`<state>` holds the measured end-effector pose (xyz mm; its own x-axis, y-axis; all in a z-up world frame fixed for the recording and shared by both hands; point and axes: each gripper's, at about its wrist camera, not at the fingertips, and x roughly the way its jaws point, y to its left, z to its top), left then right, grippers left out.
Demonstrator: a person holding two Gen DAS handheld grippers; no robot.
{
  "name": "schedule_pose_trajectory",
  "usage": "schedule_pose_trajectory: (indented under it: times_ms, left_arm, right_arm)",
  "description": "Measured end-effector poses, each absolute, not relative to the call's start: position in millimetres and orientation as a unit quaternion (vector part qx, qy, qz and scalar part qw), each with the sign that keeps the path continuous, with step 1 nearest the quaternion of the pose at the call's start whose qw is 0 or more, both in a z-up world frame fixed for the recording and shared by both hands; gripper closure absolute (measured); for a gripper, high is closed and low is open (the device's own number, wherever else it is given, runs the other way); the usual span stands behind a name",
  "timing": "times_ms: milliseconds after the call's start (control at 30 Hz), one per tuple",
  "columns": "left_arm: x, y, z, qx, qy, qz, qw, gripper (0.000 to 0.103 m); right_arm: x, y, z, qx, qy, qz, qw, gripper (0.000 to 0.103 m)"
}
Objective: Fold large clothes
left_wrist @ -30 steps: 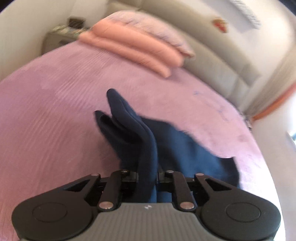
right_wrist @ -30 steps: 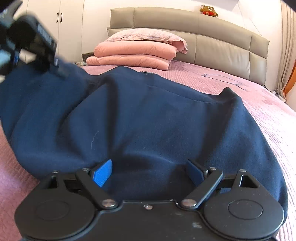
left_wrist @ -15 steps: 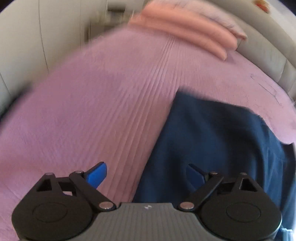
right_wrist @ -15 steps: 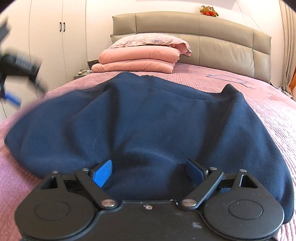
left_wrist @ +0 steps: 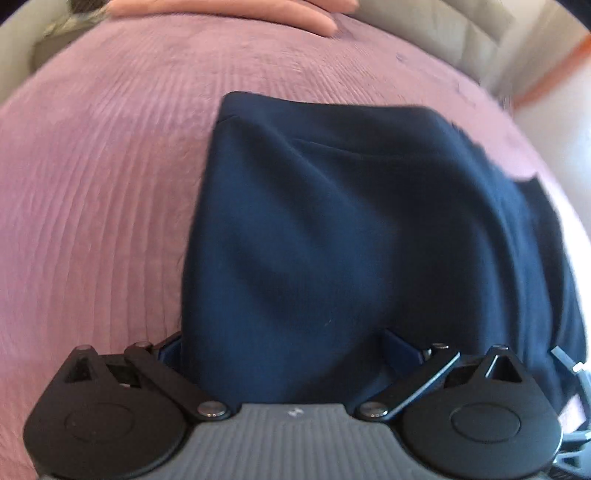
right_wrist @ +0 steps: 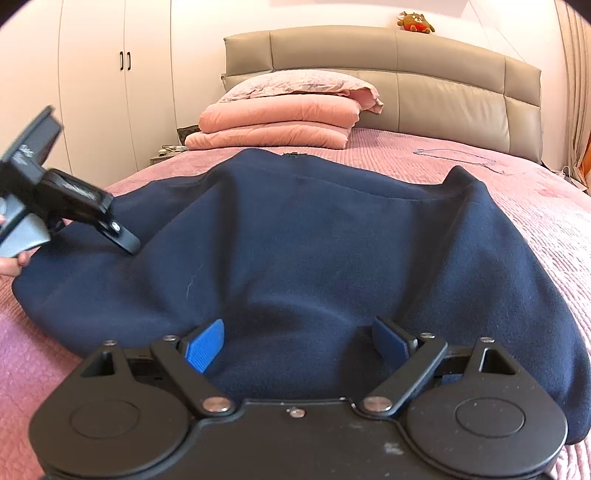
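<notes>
A large navy garment [left_wrist: 351, 221] lies spread on the pink bed cover [left_wrist: 92, 221]. My left gripper [left_wrist: 284, 341] hangs low over its near left edge. Its jaws are opening wide, and the cloth lies loose between them without being pinched. In the right wrist view the same garment [right_wrist: 314, 240] fills the middle. My right gripper [right_wrist: 297, 326] stands open over its near hem, blue pads [right_wrist: 205, 345] apart and gripping nothing. One of the left gripper's fingers [right_wrist: 123, 238] touches down on the garment's left side, with a hand [right_wrist: 7, 264] behind it.
Folded pink quilts and a pillow [right_wrist: 277, 122] are stacked at the head of the bed against a grey padded headboard [right_wrist: 443, 92]. A plush toy [right_wrist: 415, 22] sits on top of it. A white wardrobe [right_wrist: 110, 92] and a nightstand [right_wrist: 166, 151] stand at the left.
The left gripper let go of the raised navy fold, opened wide and dropped toward the garment's left edge. The cloth settled flatter on the bed. The right gripper kept still.
</notes>
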<state>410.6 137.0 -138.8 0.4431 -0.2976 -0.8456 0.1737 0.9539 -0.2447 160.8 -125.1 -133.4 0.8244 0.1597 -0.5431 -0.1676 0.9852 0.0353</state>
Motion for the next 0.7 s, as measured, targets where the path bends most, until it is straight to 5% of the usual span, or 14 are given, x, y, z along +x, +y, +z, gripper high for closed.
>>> schedule_pose_trajectory:
  times_ms: [433,500,533,700]
  left_arm:
    - [415.9,147.4,-135.5,-0.086,0.503,-0.122,0.851,0.004]
    - [404.4,142.9,-127.8,-0.074,0.47,-0.135,0.869,0.038]
    - [401.7,142.4,-124.0,-0.091,0.457,-0.156,0.871,0.063]
    - [394.7,134.8,-115.5,-0.1,0.437,-0.151,0.881,0.078]
  right_arm:
    - [158.2,-124.6,-133.6,-0.006,0.281,0.084,0.956,0.0]
    - [157.6,-124.2,-133.3,-0.005,0.28,0.084,0.956,0.0]
    - [157.4,-124.4,-133.3,-0.004,0.28,0.084,0.956,0.0]
    - [156.8,-126.7,-133.1,0.0,0.279,0.086,0.957,0.0]
